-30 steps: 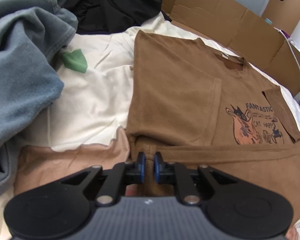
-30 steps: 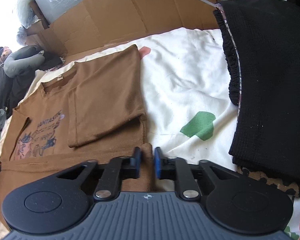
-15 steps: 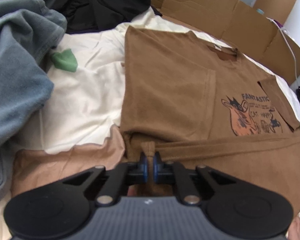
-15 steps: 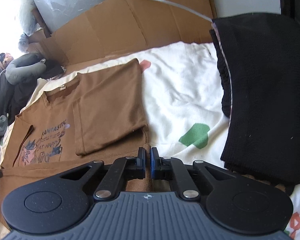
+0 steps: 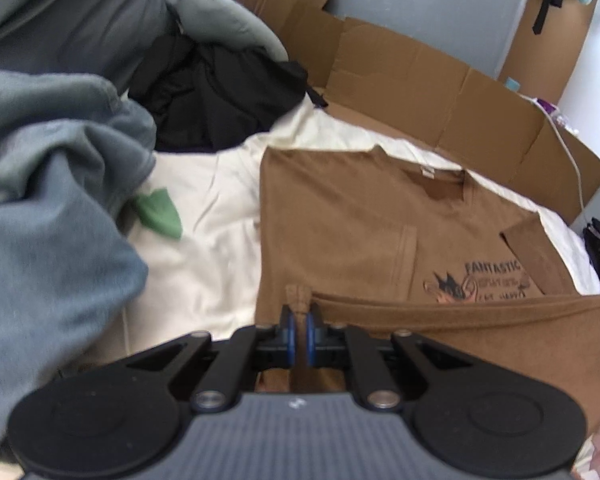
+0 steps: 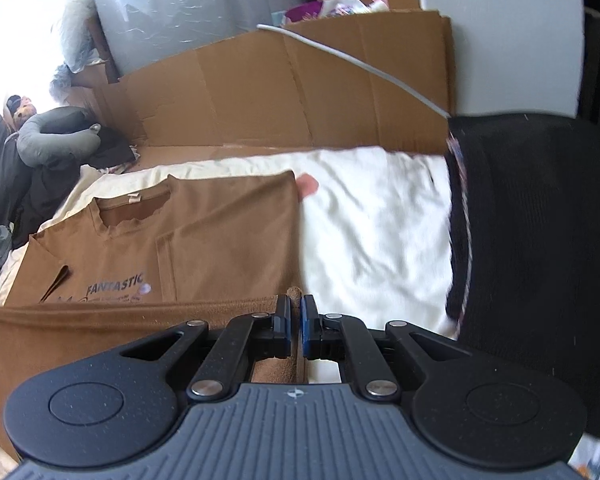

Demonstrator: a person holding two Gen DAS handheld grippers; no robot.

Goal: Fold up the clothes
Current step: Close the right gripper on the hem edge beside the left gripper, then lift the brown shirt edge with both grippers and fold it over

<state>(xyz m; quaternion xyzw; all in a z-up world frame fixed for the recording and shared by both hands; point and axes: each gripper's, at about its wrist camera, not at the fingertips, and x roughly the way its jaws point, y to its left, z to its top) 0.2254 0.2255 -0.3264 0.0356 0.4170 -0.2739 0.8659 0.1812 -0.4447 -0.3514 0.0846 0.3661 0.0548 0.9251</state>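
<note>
Both grippers have risen since a second ago, lifting the brown t-shirt's (image 5: 340, 240) bottom hem off the white sheet (image 5: 204, 240). Left gripper (image 5: 299, 330) and right gripper (image 6: 295, 326) each pinch a hem corner; sleeves already folded in. Bottom-to-collar fold looks underway.

Looks like someone's bedroom: a bed with a cream sheet (image 5: 204, 240), clothes heaped around (image 5: 52, 200), flattened cardboard (image 6: 280, 92) against the wall, and a neck pillow (image 6: 56, 136).
</note>
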